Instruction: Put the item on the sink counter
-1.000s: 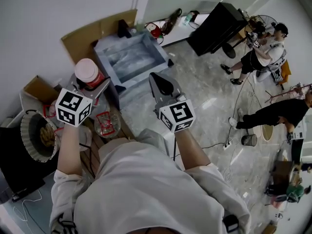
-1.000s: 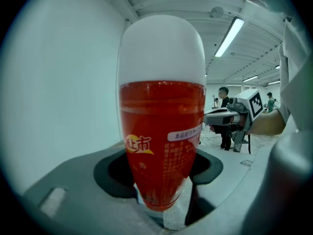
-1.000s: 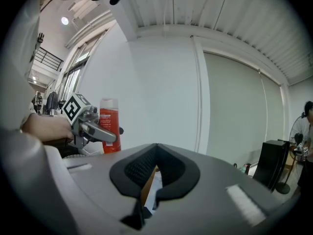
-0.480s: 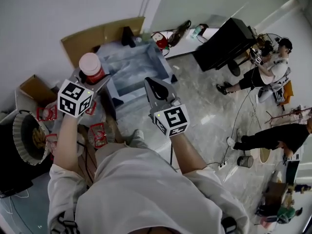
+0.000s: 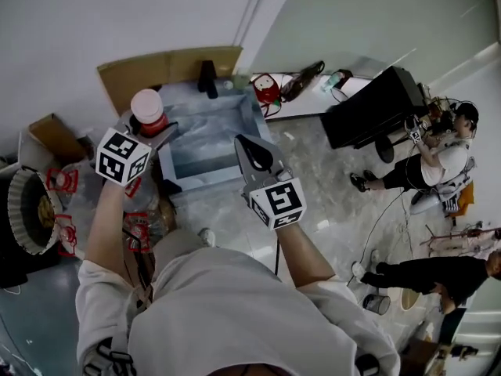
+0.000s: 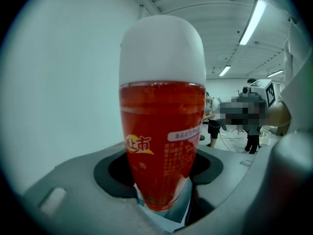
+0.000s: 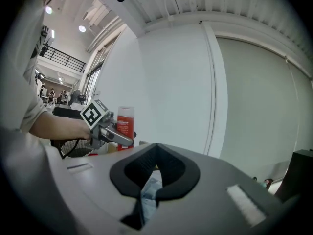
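Note:
A red drink bottle with a white cap stands upright between the jaws of my left gripper, which is shut on its lower body. From the head view the bottle and left gripper hang over the left rim of the steel sink. The right gripper view shows the same bottle held out at the left. My right gripper hovers over the sink's front right corner, shut with nothing in it; its pads meet.
A wooden board leans behind the sink, with a red object on the floor beside it. A round wire basket and red-marked packets lie at left. A black cabinet and people stand at right.
The person has stepped closer to the sink, which now sits lower and nearer in the head view. Both grippers keep their pose; the bottle stays held.

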A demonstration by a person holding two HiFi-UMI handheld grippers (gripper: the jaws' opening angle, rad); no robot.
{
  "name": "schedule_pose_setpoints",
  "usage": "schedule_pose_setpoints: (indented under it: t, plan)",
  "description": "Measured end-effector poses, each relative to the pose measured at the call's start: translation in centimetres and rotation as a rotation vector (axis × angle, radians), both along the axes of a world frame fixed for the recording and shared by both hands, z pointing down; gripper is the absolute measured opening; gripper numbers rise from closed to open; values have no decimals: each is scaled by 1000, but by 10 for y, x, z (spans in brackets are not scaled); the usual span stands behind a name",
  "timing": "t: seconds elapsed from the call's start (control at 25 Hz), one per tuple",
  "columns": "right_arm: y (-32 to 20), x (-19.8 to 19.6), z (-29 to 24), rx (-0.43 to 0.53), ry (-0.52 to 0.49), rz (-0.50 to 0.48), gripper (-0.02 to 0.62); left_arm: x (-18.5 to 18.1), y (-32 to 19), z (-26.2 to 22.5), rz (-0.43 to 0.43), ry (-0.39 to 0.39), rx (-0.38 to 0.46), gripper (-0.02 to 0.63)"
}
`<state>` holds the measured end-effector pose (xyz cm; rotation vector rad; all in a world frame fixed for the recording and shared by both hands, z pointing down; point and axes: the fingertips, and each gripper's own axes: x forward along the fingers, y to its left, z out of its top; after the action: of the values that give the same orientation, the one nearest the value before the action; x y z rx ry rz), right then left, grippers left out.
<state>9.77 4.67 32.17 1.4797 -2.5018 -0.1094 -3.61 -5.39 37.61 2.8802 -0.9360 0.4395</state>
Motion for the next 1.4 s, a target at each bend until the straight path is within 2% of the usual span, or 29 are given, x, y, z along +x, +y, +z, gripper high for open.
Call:
schedule_pose_setpoints:
  t: [0.2,0.52,0.8,1.04,1.4]
  plan:
    - [-22,21,5,-6,-6,-42,3,16,-20,11,-53,-15,-18,288]
    - [-52,19,19,-17,-9,-81,3,22,-47,21,-92,-28,-21,288]
    - [-86,31,31,-32,2,-62,3,32,-83,46,-86,-32,-49,288]
    - [-136,35,48,-59,1,-30,4,41,-129,66,-60,-28,-69,288]
    - [-209,28,99,-133,-1,-13,3,44,-192,116,-27,-55,-93,288]
